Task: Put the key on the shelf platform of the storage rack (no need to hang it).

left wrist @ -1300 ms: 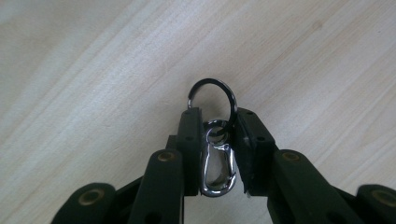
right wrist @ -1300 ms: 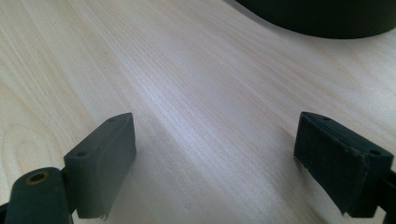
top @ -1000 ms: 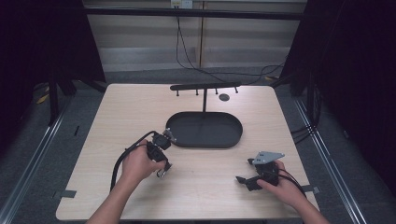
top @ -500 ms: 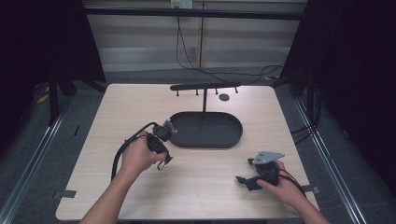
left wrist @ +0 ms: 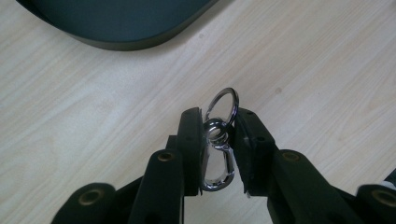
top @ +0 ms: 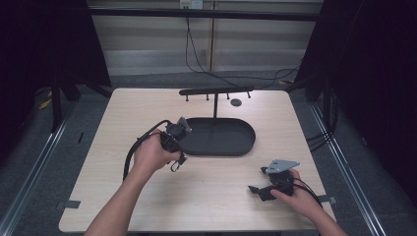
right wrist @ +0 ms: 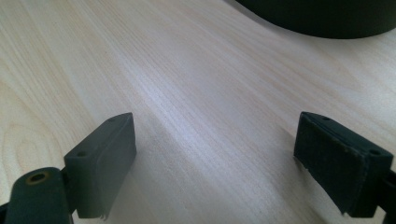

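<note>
Here, shiny metal snap hook (left wrist: 215,158) between black left tongs (left wrist: 218,140)

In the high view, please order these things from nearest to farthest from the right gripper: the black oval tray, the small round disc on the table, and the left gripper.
Measured from the right gripper, at the table's near right:
1. Black oval tray, up and left of it, mid-table.
2. Left gripper, farther left, at the tray's left end.
3. Small round disc, at the far edge, near the rack.
</note>
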Demonstrator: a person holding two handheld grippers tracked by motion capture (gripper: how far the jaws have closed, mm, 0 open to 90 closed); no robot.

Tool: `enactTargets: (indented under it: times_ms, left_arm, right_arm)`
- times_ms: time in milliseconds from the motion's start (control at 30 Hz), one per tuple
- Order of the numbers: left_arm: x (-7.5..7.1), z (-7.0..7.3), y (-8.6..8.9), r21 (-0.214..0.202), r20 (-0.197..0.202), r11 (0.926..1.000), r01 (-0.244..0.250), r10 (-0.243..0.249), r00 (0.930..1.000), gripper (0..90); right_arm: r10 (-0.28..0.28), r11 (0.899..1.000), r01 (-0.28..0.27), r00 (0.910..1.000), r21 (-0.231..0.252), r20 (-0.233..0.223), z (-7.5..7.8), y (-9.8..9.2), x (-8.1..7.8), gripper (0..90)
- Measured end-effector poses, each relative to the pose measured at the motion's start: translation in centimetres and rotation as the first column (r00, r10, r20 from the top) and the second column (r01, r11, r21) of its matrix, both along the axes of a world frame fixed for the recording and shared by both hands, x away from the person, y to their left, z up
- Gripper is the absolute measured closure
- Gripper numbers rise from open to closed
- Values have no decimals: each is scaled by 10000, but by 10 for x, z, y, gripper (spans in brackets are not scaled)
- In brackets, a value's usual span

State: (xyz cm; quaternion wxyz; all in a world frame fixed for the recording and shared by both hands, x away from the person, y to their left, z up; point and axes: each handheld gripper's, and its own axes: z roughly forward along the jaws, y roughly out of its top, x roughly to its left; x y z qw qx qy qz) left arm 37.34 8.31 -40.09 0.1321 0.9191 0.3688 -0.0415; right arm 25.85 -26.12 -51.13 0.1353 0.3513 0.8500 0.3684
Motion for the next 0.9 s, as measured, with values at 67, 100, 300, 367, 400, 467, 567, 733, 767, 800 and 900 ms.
enactTargets:
  times_ms: [67, 100, 300, 367, 400, 467, 567, 733, 767, 800, 900]
  left_arm:
    - [1, 2, -2, 7, 17, 10000, 32, -32, 10000, 732]
    - [2, 3, -2, -10, 6, 10000, 46, -46, 10000, 732]
    - [6, 9, -8, 12, -80, 10000, 91, -91, 9999, 731]
    - [8, 10, -10, 32, -46, 10000, 70, -70, 10000, 732]
    - [9, 11, -11, 58, 1, 10000, 77, -77, 10000, 731]
    - [11, 11, -12, 3, -25, 10000, 64, -64, 10000, 731]
    - [15, 12, -14, 12, -6, 10000, -9, 9, 10000, 732]
    - [20, 14, -18, 14, 11, 10000, -48, 48, 10000, 731]
    - [21, 14, -19, 2, 5, 10000, -50, 50, 10000, 732]
    - [21, 14, -19, -2, 10, 10000, -52, 52, 10000, 732]
    - [23, 15, -22, 16, 64, 10000, -39, 38, 10000, 731]
  right_arm:
    - [1, 10000, -1, 10000, 2, 0, 0, 0, 0, 124]
    - [-14, 10000, 14, 10000, -4, -8, 0, 0, 0, 124]
    - [-13, 10000, 13, 10000, -5, -12, 0, 0, 0, 124]
    - [-13, 10000, 13, 10000, -4, -8, 0, 0, 0, 124]
    - [-14, 10000, 14, 10000, -5, -10, 0, 0, 0, 124]
    - [-16, 10000, 16, 10000, -4, -10, 0, 0, 0, 124]
    - [-7, 10000, 7, 10000, 6, 6, 0, 0, 0, 124]
    - [-7, 10000, 7, 10000, 1, -5, 0, 0, 0, 124]
    - [-8, 10000, 8, 10000, 3, -5, 0, 0, 0, 124]
    - [-9, 10000, 9, 10000, 5, -10, 0, 0, -1, 124]
    - [7, 10000, -7, 10000, 9, -9, 0, 0, -1, 124]
